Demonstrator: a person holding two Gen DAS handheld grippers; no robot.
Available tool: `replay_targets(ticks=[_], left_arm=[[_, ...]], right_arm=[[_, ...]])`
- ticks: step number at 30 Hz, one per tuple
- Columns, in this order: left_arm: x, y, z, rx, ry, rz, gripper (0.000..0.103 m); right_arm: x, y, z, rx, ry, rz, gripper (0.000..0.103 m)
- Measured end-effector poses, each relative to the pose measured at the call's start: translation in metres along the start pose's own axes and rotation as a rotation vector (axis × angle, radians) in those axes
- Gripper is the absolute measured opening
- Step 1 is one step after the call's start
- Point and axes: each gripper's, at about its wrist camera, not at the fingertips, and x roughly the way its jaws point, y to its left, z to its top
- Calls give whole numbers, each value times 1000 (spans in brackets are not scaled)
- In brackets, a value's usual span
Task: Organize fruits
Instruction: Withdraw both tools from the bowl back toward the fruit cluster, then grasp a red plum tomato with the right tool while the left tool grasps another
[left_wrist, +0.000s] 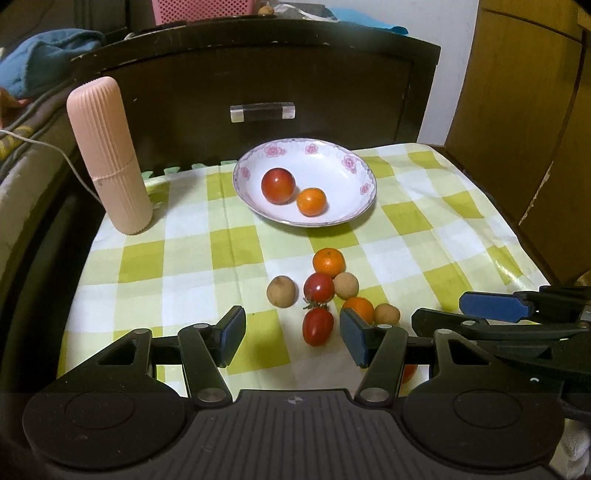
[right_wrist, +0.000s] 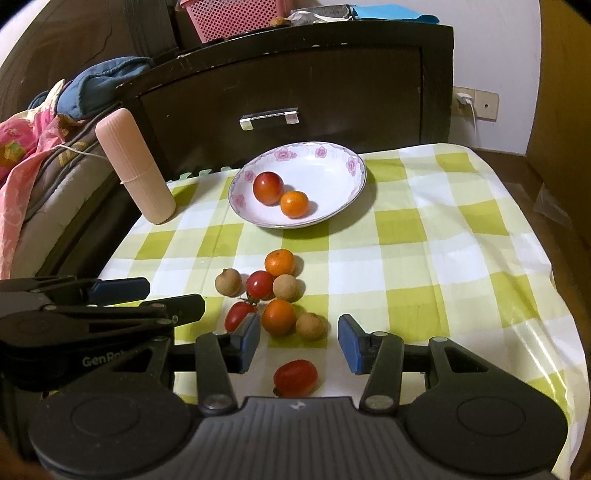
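A white flowered bowl (left_wrist: 306, 147) (right_wrist: 321, 151) at the back of the table holds a red tomato (left_wrist: 277, 185) and a small orange (left_wrist: 312, 201). In front of it lies a loose cluster of several oranges, tomatoes and brown longans (left_wrist: 328, 262) (right_wrist: 280, 262). My left gripper (left_wrist: 293, 339) is open, and an oval tomato (left_wrist: 317, 326) lies on the cloth between its fingers, untouched. My right gripper (right_wrist: 298, 343) is open too, beside the left one. A lone red tomato (right_wrist: 295, 377) lies just under it, and an orange (right_wrist: 279, 316) and a longan (right_wrist: 311, 325) sit ahead of its fingers.
A tall pink ribbed container (left_wrist: 109, 155) (right_wrist: 136, 166) stands at the table's back left corner. Behind the green checked tablecloth (left_wrist: 424, 229) is a dark drawer cabinet (left_wrist: 262, 110). Bedding lies at the left. The table's edge drops off at the right.
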Motion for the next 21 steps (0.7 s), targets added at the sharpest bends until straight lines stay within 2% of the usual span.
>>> replay_targets(ticks=[11, 21], left_arm=[[-2, -4, -16, 20, 38, -1, 62], [5, -5, -29, 49, 90, -1, 63]], right_arm=[[-2, 2, -18, 21, 33, 0, 45], [5, 3, -33, -17, 82, -1, 45]])
